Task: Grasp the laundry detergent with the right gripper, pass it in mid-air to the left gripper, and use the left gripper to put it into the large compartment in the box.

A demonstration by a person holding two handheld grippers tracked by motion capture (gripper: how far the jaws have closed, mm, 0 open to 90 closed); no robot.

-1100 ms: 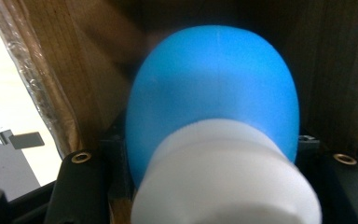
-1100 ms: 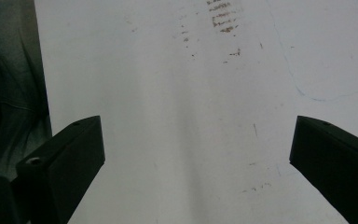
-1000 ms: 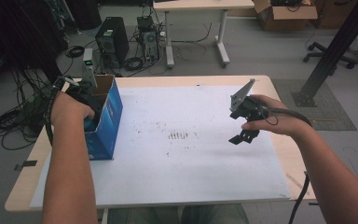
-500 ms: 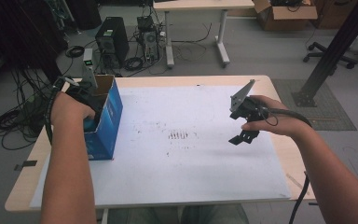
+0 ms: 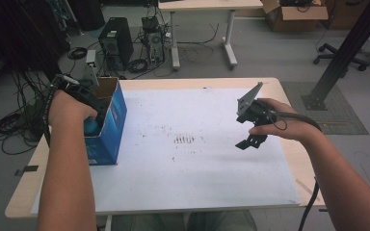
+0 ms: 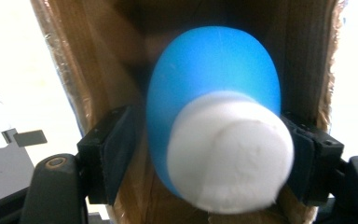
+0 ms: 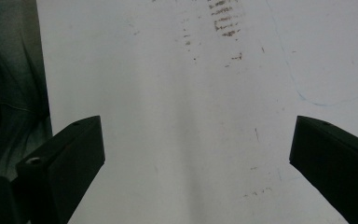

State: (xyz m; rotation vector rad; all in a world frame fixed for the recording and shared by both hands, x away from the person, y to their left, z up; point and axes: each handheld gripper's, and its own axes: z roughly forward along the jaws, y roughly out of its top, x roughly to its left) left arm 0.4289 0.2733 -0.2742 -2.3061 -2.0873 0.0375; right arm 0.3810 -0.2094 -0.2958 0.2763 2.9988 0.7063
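My left gripper (image 6: 205, 154) is down inside the blue cardboard box (image 5: 107, 126) at the left edge of the worktop (image 5: 212, 82); in the left gripper view its two black jaws are clamped on a blue bottle (image 6: 214, 84) with a white cap (image 6: 230, 151), one jaw pressing each side of the body just behind the cap; the cap end points toward my camera and the blue body runs away from it between the brown inner walls of the box; from the high view I see my left hand (image 5: 70, 108) over the open top of that box, and a bit of blue shows under my fingers; the box stands upright on the white sheet (image 5: 188, 192) that covers most of the worktop.

My right gripper (image 5: 250, 140) hangs above the right part of the sheet, well apart from the box; its jaws stand wide and hold nothing, and in the right gripper view I see bare white sheet between them, with a patch of dark smudges (image 7: 223, 21) farther ahead; the grey three-cornered plate (image 5: 249, 98) sits tilted on top of it, and my right hand (image 5: 282, 122) wraps the grip with the cable trailing back along my forearm.
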